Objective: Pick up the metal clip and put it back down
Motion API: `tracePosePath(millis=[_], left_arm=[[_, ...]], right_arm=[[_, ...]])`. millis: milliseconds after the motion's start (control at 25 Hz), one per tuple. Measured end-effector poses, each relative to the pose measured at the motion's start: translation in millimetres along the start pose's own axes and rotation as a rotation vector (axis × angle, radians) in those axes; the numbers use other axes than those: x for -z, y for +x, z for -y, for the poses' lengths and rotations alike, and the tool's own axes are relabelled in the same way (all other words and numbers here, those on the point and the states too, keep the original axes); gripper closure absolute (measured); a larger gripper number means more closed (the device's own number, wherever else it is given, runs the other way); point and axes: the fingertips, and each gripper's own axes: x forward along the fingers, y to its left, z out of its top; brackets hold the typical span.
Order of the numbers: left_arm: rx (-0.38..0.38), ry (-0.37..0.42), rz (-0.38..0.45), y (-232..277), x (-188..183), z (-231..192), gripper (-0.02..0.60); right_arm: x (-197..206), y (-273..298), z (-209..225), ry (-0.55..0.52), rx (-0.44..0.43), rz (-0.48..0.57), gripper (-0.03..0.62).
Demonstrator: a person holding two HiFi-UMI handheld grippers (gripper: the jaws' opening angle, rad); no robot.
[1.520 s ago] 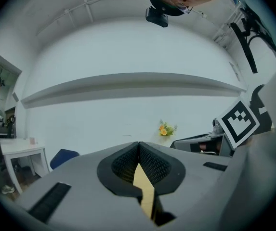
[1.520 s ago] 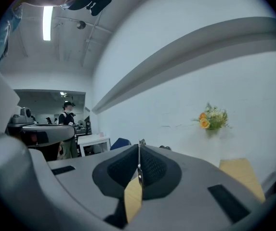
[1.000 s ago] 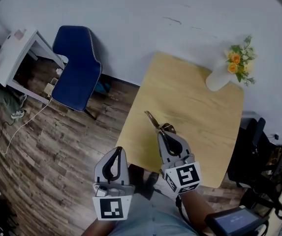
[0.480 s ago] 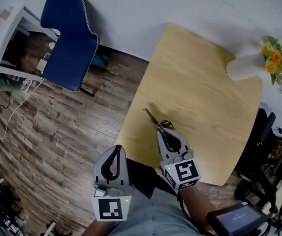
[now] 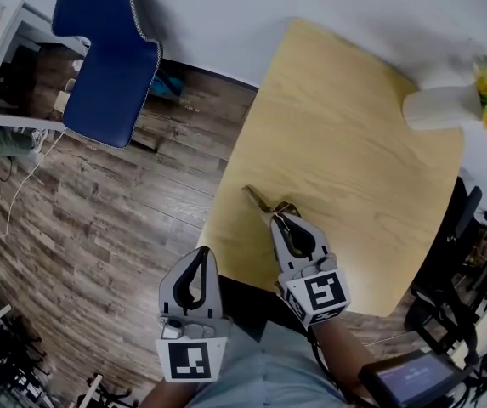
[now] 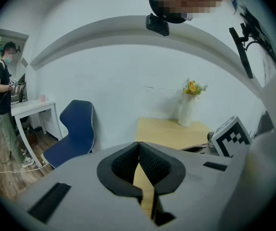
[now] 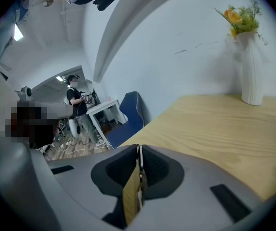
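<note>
Pinching the metal clip (image 5: 258, 200) in the right claw (image 5: 279, 218) at the table's (image 5: 345, 126) left edge, pointing lengthwise ahead, with left claw (image 5: 201, 257) closed empty.

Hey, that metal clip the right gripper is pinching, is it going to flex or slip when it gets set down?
Probably stiff: the metal clip juts straight from the right gripper without drooping. It looks thin, so likely light. Smooth metal pinched edge-on could twist or slip, so lower it gently onto the table.
</note>
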Motion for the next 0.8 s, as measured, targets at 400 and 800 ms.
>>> tracePosePath(millis=[400, 800], left_arm=[[0.039, 0.033, 0.026, 2.3, -14.8, 14.6, 0.563], [0.117, 0.107, 0.163, -37.6, -61.0, 73.7, 0.563]], right_arm=[[-14.2, -12.4, 20.6, 0.003, 0.072, 0.045, 0.488], [-66.6, -102.4, 16.1, -0.034, 0.139, 0.227, 0.489]])
